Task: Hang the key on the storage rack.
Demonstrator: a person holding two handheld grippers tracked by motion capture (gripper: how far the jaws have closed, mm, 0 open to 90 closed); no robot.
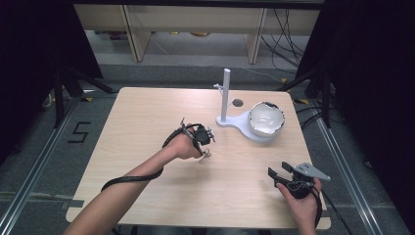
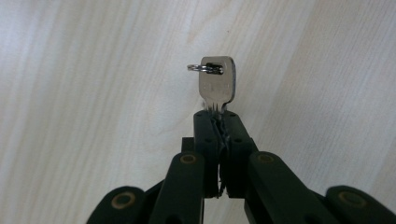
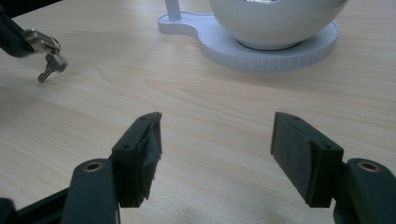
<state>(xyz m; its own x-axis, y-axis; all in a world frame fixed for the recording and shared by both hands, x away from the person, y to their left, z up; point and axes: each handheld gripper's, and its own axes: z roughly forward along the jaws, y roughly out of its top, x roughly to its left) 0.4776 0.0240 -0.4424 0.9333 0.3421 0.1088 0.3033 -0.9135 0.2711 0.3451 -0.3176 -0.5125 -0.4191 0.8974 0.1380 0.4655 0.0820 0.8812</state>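
My left gripper (image 2: 217, 116) is shut on the blade of a silver key (image 2: 217, 81), whose head sticks out past the jaws with a small ring (image 2: 198, 68) through it. In the high view this gripper (image 1: 203, 148) hovers near the table's middle, pointing down, with the keys (image 1: 206, 155) just over the wood. In the right gripper view a second key (image 3: 50, 68) dangles from the ring below the held one. My right gripper (image 3: 215, 144) stands open with nothing between its pads, low over the table near the front right corner (image 1: 280, 170).
A white stand (image 1: 234, 121) with an upright hooked post (image 1: 226, 93) and a white bowl (image 1: 265, 119) on its round base sits at the back right. The bowl (image 3: 275, 18) and base (image 3: 261, 53) lie ahead of my right gripper. The table's light wood (image 1: 137, 122) spreads left.
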